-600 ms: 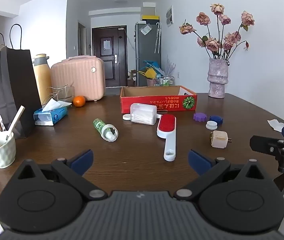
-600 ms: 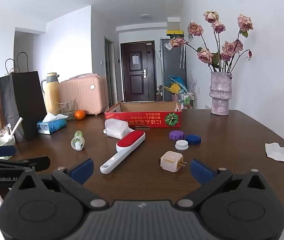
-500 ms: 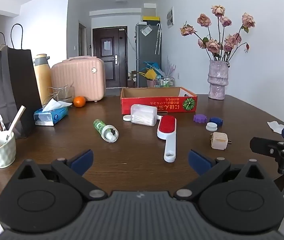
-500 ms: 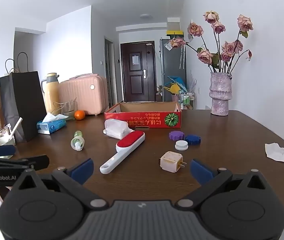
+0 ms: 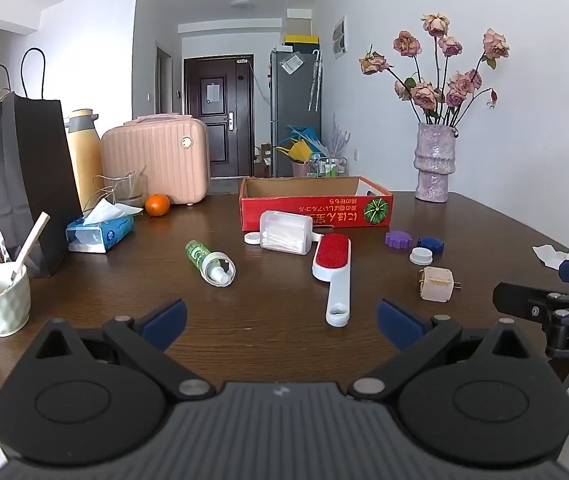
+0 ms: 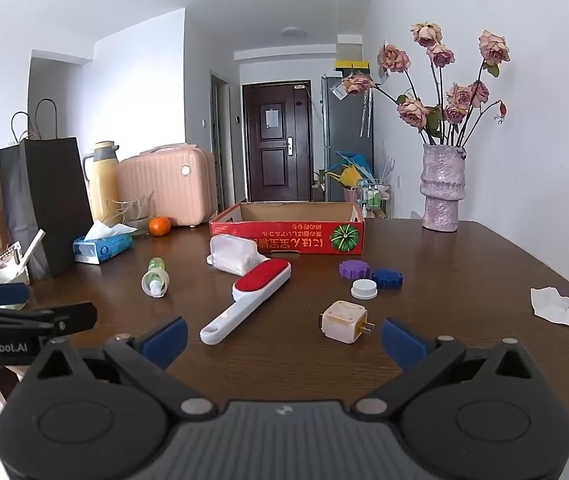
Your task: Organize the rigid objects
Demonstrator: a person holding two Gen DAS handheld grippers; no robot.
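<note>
Left wrist view: left gripper [image 5: 280,316] hangs low over the near edge of the dark wood counter [image 5: 276,332], fingers [image 5: 164,318] spread wide, nothing between them. Lint brush [image 5: 334,274] lies flat just ahead of the gap, red pad away, white handle pointing toward the gripper, slightly right of centre. Green spray bottle [image 5: 209,262] on its side ahead-left, nozzle end nearer. Clear swab box [image 5: 285,232] lies behind the brush head, touching or nearly touching it, just in front of the red cardboard tray [image 5: 316,210]. Cream plug adapter [image 5: 436,284] ahead-right, outside the right finger. Purple cap [image 5: 397,238], blue cap [image 5: 430,245] and white cap [image 5: 421,256] clustered beyond it. Right gripper enters at the right edge.

Right wrist view: right gripper [image 6: 282,334] also low at the near counter edge, fingers [image 6: 402,342] wide apart, holding nothing. Plug adapter [image 6: 342,322] sits just ahead, inside the gap toward the right finger, prongs pointing right. Brush [image 6: 250,300] lies diagonally ahead-left, handle end near the left finger. Three caps [image 6: 368,278] grouped beyond the adapter; spray bottle [image 6: 155,278] farther left; swab box [image 6: 233,256] against the tray front [image 6: 288,238]. Crumpled tissue [image 6: 562,308] far right. Left gripper shows at the left edge.
</note>
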